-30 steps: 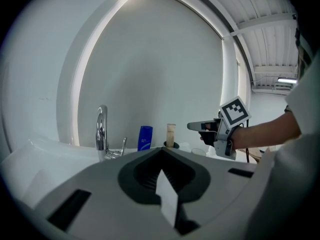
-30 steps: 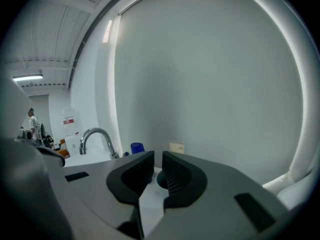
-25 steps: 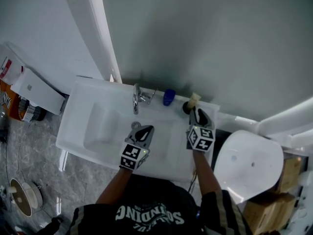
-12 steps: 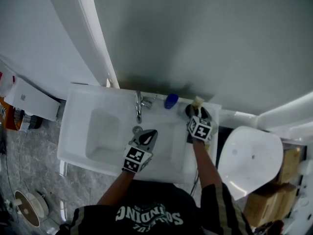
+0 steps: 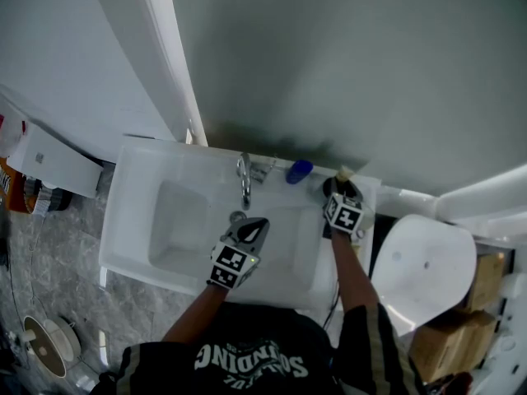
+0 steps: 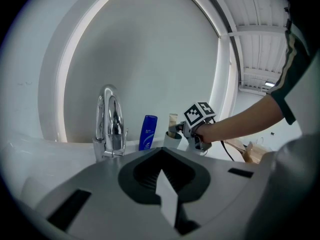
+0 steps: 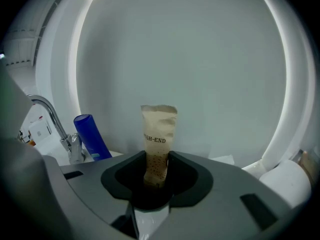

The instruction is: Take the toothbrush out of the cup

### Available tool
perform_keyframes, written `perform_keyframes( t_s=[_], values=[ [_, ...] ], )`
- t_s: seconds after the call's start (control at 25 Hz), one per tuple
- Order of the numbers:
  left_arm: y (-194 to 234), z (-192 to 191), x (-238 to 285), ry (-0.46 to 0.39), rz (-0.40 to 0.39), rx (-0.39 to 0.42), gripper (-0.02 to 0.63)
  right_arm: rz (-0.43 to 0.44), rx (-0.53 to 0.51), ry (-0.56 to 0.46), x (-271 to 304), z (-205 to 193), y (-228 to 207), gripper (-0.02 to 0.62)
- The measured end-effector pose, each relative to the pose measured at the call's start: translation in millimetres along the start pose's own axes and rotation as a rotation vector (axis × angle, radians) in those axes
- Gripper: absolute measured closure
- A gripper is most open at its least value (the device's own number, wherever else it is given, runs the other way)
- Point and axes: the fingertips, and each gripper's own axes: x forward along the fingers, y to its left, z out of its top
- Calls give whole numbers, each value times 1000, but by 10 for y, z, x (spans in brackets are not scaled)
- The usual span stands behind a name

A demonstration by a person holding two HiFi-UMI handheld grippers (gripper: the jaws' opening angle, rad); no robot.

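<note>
The toothbrush, in a beige paper wrapper, stands upright in a cup at the back right of the white sink. My right gripper reaches over the cup. Its jaws have just been closing and now pinch the wrapper from both sides, so the cup is hidden in the right gripper view. From the head view the right gripper sits at the cup, with the wrapper's top poking out beyond it. My left gripper hovers over the basin, shut and holding nothing, with the jaws' tips meeting.
A chrome faucet rises at the back of the basin. A blue bottle stands between it and the cup. A grey wall runs just behind. A white toilet lid is to the right, with cardboard boxes past it.
My right gripper has gone forward and down to the cup, around the toothbrush wrapper. My left gripper stays over the basin, shifted slightly.
</note>
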Motion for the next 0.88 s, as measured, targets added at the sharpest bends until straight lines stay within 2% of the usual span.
perform_keyframes(
  t_s=[0.08,0.28,0.6,0.88],
  values=[
    [4,-1,-2,1,-4,0,608,12,-8,3,-18,-7,20,486],
    [12,-2,-20,-2,-7,5,609,54,-25,-44,-119,96,72,512],
    [-44,20,-39,-14,-17,-15,608,114,-34,-149,-494,437,90,522],
    [-71,50,-38,-23,-9,5,609,172,-22,-242,-955,768,22,526]
  ],
)
